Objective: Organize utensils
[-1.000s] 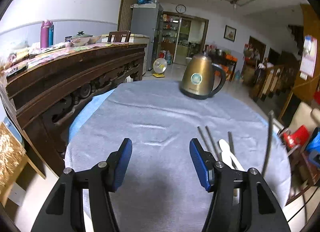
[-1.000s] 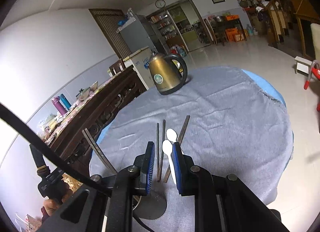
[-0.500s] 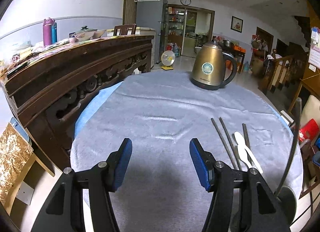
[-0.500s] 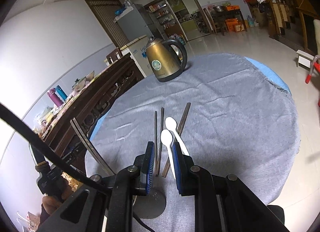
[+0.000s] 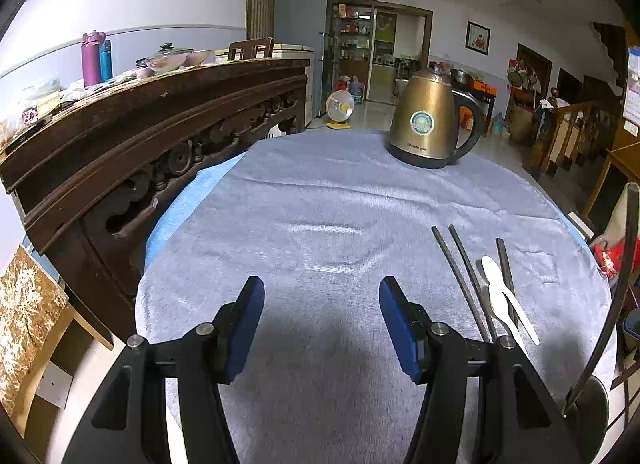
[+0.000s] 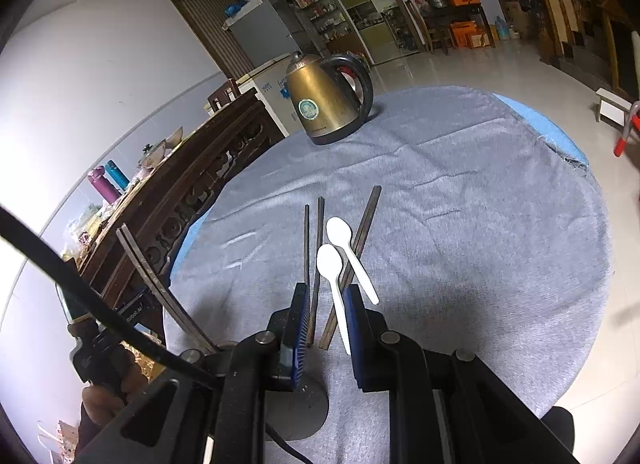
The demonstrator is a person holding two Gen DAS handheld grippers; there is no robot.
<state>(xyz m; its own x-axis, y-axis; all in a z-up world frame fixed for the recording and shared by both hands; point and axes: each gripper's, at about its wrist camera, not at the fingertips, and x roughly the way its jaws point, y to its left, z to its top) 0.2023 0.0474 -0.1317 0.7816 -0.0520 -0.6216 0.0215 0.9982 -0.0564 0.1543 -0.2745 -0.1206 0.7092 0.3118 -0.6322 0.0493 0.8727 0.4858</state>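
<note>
Three dark chopsticks (image 6: pixel 319 240) and two white plastic spoons (image 6: pixel 329 260) lie side by side on the grey tablecloth (image 6: pixel 460 224). My right gripper (image 6: pixel 326 296) hovers just short of their near ends. Its blue pads stand a narrow gap apart, with nothing pressed between them. One chopstick and one spoon handle show through that gap. In the left wrist view the chopsticks (image 5: pixel 460 272) and spoons (image 5: pixel 496 288) lie to the right of my left gripper (image 5: pixel 320 288). That gripper is open wide over bare cloth with nothing in it.
A brass-coloured kettle (image 6: pixel 324 104) stands at the table's far side. A carved dark wooden sideboard (image 5: pixel 140 136) runs along the left edge. A round metal stand base (image 6: pixel 296 404) with a bent metal strip (image 6: pixel 160 284) and a black cable sits at the near edge.
Both grippers have sunk towards the table. The chopsticks and spoons have come closer to the right gripper's tips. Neither gripper's jaw gap has changed.
</note>
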